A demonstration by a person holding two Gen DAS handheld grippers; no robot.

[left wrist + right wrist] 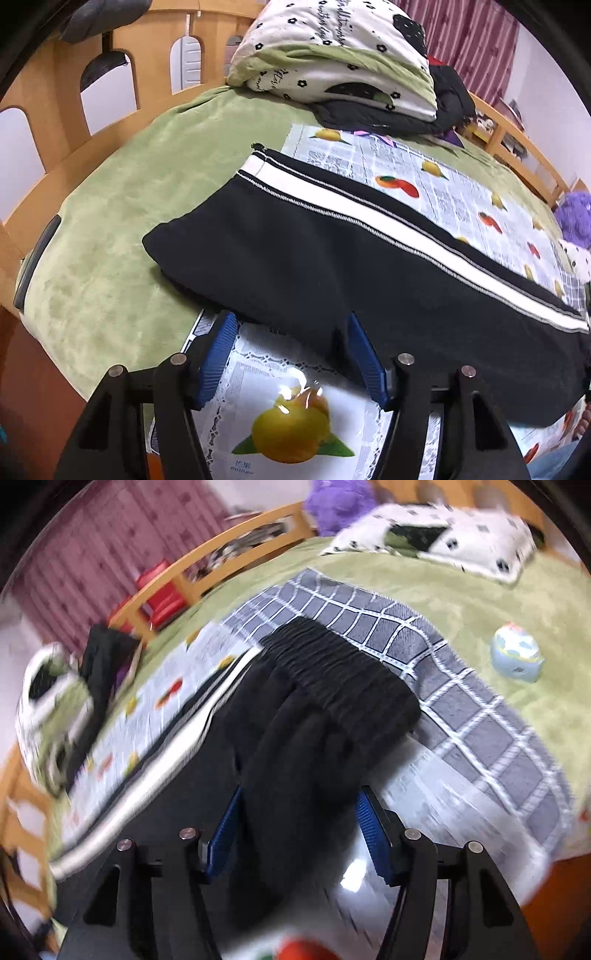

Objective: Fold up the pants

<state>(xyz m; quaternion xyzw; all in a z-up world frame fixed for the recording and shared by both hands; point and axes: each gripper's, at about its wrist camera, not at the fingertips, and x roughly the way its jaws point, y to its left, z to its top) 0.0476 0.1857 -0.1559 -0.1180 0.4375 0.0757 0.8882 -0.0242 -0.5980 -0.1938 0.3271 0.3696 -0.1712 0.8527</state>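
On my left, my left gripper [288, 325] stood with its jaws wide apart, holding nothing, its tips at the near hem of the pants [332, 258]. The pants lay flat and lengthwise on the fruit-print plastic sheet [295, 406] spread over the bed, white side stripe [369, 210] towards the far edge. On my right, my right gripper [299, 805] had its jaws spread too, with the bunched dark cloth below the elastic waistband [343, 672] lying between them; I judged it not yet pinched, though the blur made that uncertain.

The risk, as I saw it: the sheet looked slick, so a one-sided pull could slide the whole garment, and a shallow bite might take only the top layer and skew the fold.

The surface was a bed under a green blanket [110, 240], with a grey checked cloth [461, 701], a folded quilt [332, 55], wooden railing [55, 122] and pink curtains [472, 33] beyond.
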